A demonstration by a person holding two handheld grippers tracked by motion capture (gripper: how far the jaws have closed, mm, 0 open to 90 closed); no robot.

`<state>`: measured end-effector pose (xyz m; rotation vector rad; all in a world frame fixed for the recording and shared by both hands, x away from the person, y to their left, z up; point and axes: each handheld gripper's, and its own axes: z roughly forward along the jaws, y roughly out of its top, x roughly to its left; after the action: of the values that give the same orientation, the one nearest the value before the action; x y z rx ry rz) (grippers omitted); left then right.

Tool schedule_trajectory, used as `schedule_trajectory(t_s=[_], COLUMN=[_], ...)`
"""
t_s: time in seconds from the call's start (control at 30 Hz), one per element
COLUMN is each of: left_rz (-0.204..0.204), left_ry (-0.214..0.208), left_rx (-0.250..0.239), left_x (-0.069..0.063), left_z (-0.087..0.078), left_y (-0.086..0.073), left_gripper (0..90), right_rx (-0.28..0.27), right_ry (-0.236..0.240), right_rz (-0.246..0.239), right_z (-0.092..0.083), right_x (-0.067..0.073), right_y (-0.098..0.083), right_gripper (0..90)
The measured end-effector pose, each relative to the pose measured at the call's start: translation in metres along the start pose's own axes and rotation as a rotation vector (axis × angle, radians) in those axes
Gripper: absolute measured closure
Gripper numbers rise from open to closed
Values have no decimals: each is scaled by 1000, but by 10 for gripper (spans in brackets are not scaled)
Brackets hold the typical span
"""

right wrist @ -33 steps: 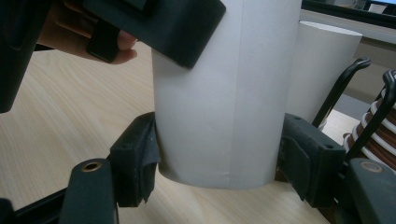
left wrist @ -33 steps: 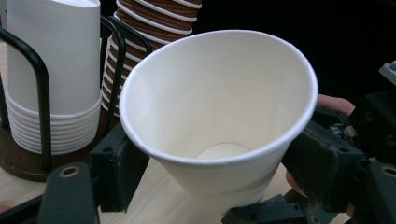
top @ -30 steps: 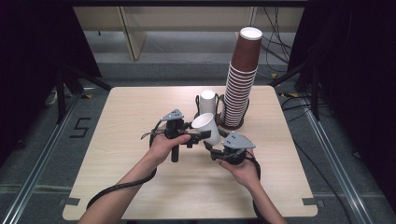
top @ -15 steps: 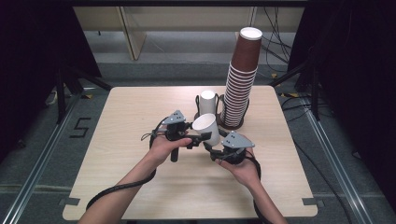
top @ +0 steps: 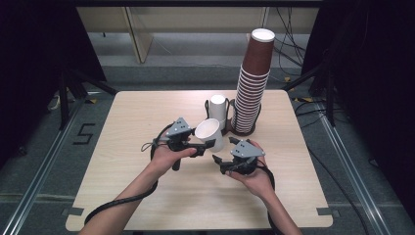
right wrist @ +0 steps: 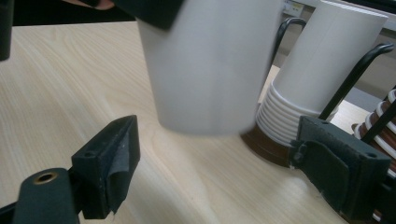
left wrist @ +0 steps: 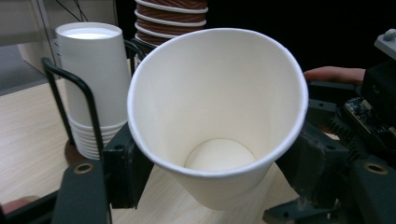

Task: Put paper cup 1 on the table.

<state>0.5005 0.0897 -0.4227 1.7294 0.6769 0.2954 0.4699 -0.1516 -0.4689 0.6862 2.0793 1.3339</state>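
Note:
A single white paper cup (top: pixel 209 133) hangs tilted over the table, its mouth facing back toward my left gripper (top: pixel 203 144). That gripper is shut on the cup (left wrist: pixel 219 116), with a black pad on each side of its lower wall and the rim squeezed slightly oval. My right gripper (top: pixel 219 164) is just to the right of the cup and lower. Its jaws have just been opening and stand apart with nothing between them (right wrist: pixel 219 163). The blurred white cup (right wrist: pixel 205 70) hangs above and ahead of them.
A stack of white cups (top: pixel 218 110) stands in a black wire holder (left wrist: pixel 88 112) behind the held cup. A tall stack of brown cups (top: pixel 252 83) rises to its right. The pale wooden table (top: pixel 122 127) has free room at left and front.
Both hands and the white cup stay about where they were. The right gripper's jaws look a little wider apart.

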Motion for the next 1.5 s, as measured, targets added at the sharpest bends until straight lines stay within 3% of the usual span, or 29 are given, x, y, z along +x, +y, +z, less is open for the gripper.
schedule_trajectory(t_s=[0.07,0.3,0.6,0.8,0.87,1.07,1.37,1.43,1.47,1.5], left_rz=[14,44,44,55,58,51,21,22,27,27], left_ry=[24,102,197,244,265,319,360,373,372,384], left_rx=[-7,-9,-4,14,19,13,9,13,6,16], left_x=[2,9,14,15,16,20,26,27,28,27], left_z=[-10,-44,-91,-116,-122,-137,-149,-150,-150,-151], left_y=[0,-8,-30,-45,-49,-58,-71,-72,-73,-73], left_gripper=[302,300,299,299,299,299,299,300,299,299], right_rx=[4,12,12,14,4,17,27,28,16,19], right_ry=[14,-22,-48,-54,-40,-77,-89,-88,-97,-96], right_rz=[10,41,85,81,84,93,105,103,77,88], right_z=[-3,-14,-25,-28,-27,-32,-36,-36,-35,-35], right_x=[-1,-8,-15,-18,-19,-19,-21,-21,-23,-22], right_y=[-2,-11,-19,-21,-22,-25,-26,-26,-27,-27], right_gripper=[159,164,171,171,173,173,174,174,174,174])
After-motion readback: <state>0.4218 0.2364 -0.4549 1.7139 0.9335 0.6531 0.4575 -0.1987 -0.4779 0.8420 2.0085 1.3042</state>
